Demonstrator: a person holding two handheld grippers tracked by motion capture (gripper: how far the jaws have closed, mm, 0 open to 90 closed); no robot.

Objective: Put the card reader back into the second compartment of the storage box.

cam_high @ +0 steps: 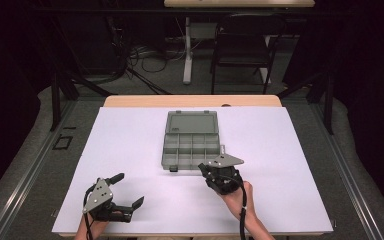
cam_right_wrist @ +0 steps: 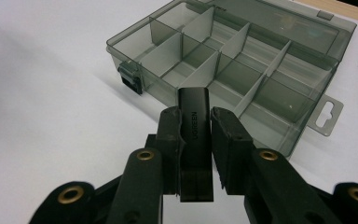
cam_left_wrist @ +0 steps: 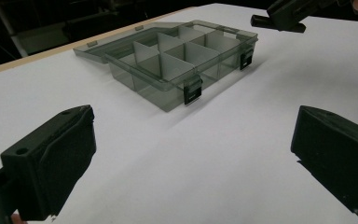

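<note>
Nearest the high camera, the left gripper (cam_high: pixel 128 189) hovers over the near left part of the white table sheet (cam_high: pixel 130 145), jaws spread wide and holding nothing. Bare sheet lies all around it, and the near edge of the table runs just beneath the hand. Well to its right, the right gripper (cam_high: pixel 209 169) is pinched on a small black rectangular adapter block (cam_right_wrist: pixel 194 140) with pale lettering along its face, gripped upright between the two jaws. This gripper hangs just near of the smoke-grey translucent plastic organizer box (cam_high: pixel 190 145), close to the box's near right corner. The box sits at mid-table with its hinged lid (cam_high: pixel 191 122) laid flat open on the far side; thin dividers split it into compartments, two dark latches (cam_left_wrist: pixel 193 91) sit on its near wall, and a hang tab (cam_right_wrist: pixel 326 114) projects from the right end. Open sheet remains left and right of the box.
</note>
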